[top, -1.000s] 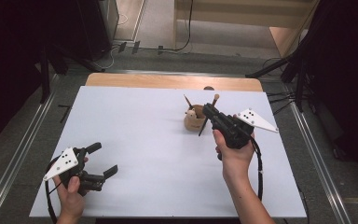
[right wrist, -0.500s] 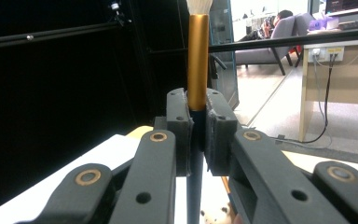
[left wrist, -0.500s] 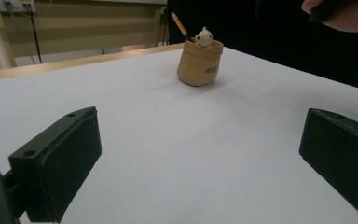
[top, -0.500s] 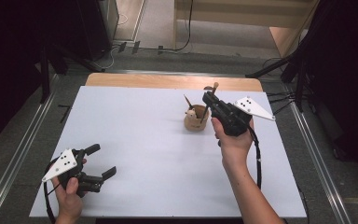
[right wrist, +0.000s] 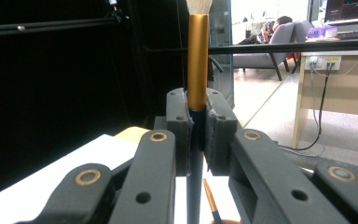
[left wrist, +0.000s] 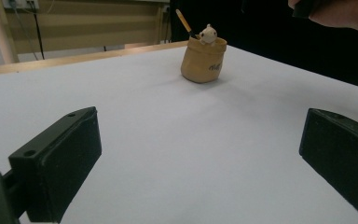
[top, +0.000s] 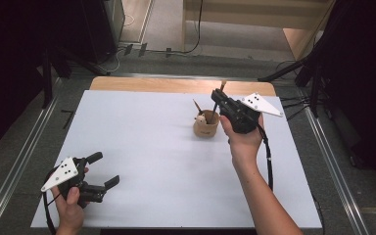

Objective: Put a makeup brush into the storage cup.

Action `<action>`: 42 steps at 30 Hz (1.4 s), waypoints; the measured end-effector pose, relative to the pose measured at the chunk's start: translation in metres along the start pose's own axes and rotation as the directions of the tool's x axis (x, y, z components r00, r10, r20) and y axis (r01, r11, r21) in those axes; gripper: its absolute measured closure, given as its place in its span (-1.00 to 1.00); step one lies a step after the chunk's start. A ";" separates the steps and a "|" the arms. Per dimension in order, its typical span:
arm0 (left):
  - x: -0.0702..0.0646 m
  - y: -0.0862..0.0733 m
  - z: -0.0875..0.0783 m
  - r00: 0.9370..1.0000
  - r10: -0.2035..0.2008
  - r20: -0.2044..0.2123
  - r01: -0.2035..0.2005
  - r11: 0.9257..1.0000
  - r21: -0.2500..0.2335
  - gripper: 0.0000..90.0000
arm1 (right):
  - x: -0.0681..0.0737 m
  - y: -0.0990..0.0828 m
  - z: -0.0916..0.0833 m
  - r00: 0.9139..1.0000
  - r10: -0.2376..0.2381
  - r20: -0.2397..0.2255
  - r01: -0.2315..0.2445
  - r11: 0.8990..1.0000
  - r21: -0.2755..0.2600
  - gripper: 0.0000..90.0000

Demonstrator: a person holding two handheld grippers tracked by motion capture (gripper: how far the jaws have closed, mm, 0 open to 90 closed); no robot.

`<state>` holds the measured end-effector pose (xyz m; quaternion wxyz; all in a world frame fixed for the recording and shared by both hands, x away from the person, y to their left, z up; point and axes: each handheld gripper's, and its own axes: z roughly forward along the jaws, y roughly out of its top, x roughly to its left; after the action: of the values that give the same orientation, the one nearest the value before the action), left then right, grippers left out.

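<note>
white table (top: 142, 161) fills the high view; right gripper (top: 220, 95) at 1 o'clock clamps a brush (right wrist: 198, 60) above the tan cup (top: 206, 125). its own view shows gold ferrule. left gripper (top: 103, 170) at 7 o'clock gapes wide.

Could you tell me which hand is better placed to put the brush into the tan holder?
The right. The right gripper is shut on the brush, just beside the tan holder. The left gripper sits open at the table's near corner.
</note>
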<state>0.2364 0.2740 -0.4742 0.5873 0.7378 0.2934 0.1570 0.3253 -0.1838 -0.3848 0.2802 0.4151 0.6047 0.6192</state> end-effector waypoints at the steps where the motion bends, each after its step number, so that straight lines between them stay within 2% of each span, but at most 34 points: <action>1: 0.000 0.000 0.000 1.000 0.000 0.000 0.000 1.000 0.001 -1.00 | -0.001 -0.001 0.002 1.000 -0.003 0.004 0.003 1.000 0.001 0.85; 10: 0.002 -0.001 -0.001 1.000 -0.007 -0.003 0.007 1.000 0.000 -1.00 | -0.012 -0.009 0.016 1.000 -0.005 0.021 0.005 1.000 -0.012 0.85; 16: 0.002 -0.001 0.000 1.000 -0.005 0.000 0.005 1.000 0.003 -1.00 | -0.018 -0.016 0.023 0.999 -0.029 0.028 0.029 1.000 -0.006 0.85; 26: 0.002 -0.001 0.000 1.000 -0.009 -0.002 0.009 1.000 0.003 -1.00 | -0.026 -0.033 0.035 0.999 -0.014 0.042 0.012 0.999 0.040 0.85; 31: 0.003 -0.002 0.000 1.000 -0.011 0.000 0.011 1.000 0.005 -1.00 | -0.028 -0.039 0.039 0.998 -0.025 0.050 0.022 0.998 0.062 0.85; 42: 0.002 -0.002 0.002 1.000 -0.004 0.002 0.004 1.000 0.014 -1.00 | -0.032 -0.062 0.042 0.998 -0.015 0.068 0.008 0.994 0.112 0.85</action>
<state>0.2382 0.2742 -0.4766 0.5827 0.7415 0.2953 0.1532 0.3677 -0.1829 -0.4541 0.2809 0.4478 0.6306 0.5683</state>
